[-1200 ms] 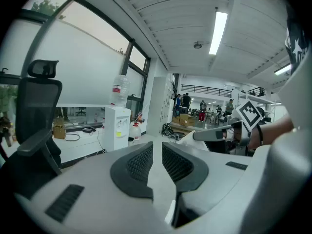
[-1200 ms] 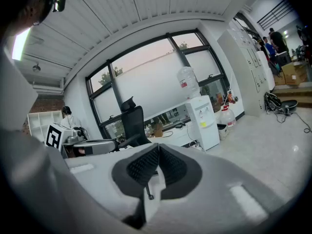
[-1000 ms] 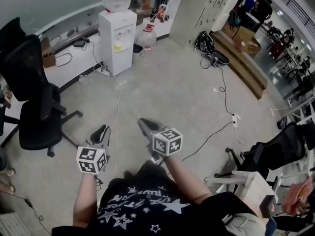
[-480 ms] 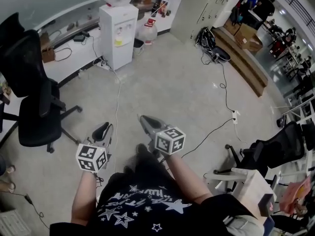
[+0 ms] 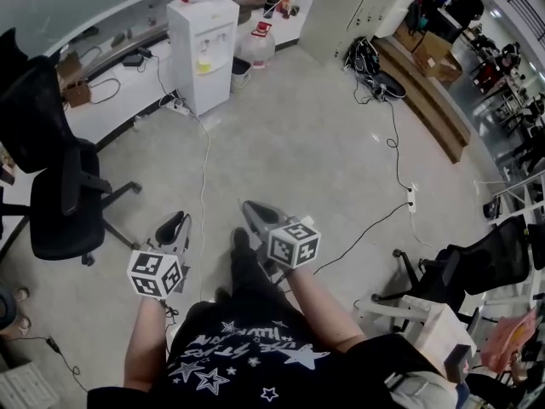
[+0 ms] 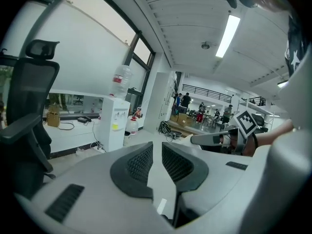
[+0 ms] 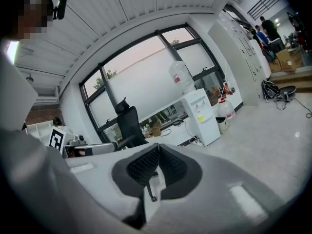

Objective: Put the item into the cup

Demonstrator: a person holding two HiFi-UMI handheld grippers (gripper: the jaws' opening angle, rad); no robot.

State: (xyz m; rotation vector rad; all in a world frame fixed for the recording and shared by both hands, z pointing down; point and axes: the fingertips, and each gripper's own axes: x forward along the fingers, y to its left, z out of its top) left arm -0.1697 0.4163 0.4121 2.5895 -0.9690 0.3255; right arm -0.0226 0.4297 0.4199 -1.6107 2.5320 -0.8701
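legible text: none | shirt print [image 5: 228, 348]: too blurred to read

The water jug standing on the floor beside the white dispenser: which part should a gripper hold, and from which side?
Probably the narrow neck of the water jug, below its red cap, coming level from the open floor side. It stands upright, and its round body looks too wide for the fingers.

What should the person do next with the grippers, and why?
Probably turn and look for the cup: no cup or item shows in any view, only bare floor, an office chair and a water dispenser. The left gripper and right gripper hold nothing.
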